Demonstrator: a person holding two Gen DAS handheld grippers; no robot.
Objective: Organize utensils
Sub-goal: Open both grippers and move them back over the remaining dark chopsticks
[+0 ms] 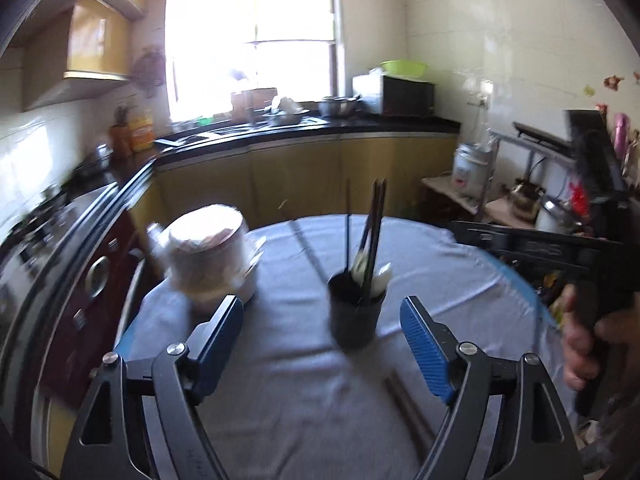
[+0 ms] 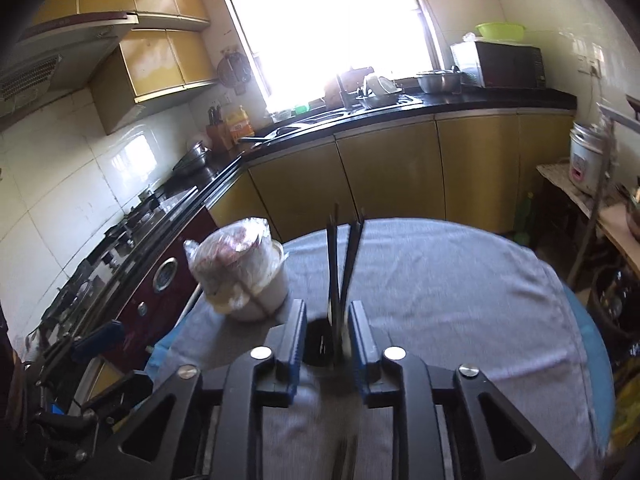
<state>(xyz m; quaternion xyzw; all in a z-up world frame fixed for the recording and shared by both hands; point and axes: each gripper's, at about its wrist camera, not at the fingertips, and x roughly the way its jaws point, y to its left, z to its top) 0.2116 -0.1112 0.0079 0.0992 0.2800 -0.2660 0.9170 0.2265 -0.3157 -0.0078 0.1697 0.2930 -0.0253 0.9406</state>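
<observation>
Nearest the left wrist camera, the left gripper (image 1: 322, 344) is held above the near part of the tabletop (image 1: 440, 272) with its blue pads (image 1: 424, 344) spread wide and nothing between them. A pair of brown chopsticks (image 1: 408, 408) is seen lying flat on the grey cloth just under and slightly right of that gripper, towards the near edge. Just beyond the fingertips, about mid-table, a black utensil cup (image 1: 354, 312) is stood upright, with dark chopsticks (image 1: 374, 232) and white spoons (image 1: 380, 276) leaning inside it. In the right wrist view, the right gripper (image 2: 328, 332) is positioned just above the cup (image 2: 318, 346), its pads brought near together with a narrow gap left between them; whether the upright chopsticks (image 2: 332, 264) in that gap are pinched cannot be told. Towards the far left edge, a white container wrapped in clear plastic (image 1: 208, 256) is placed. Beyond the table, yellow cabinets (image 2: 384, 168) under a dark counter and a bright window (image 2: 328, 24) are seen.
</observation>
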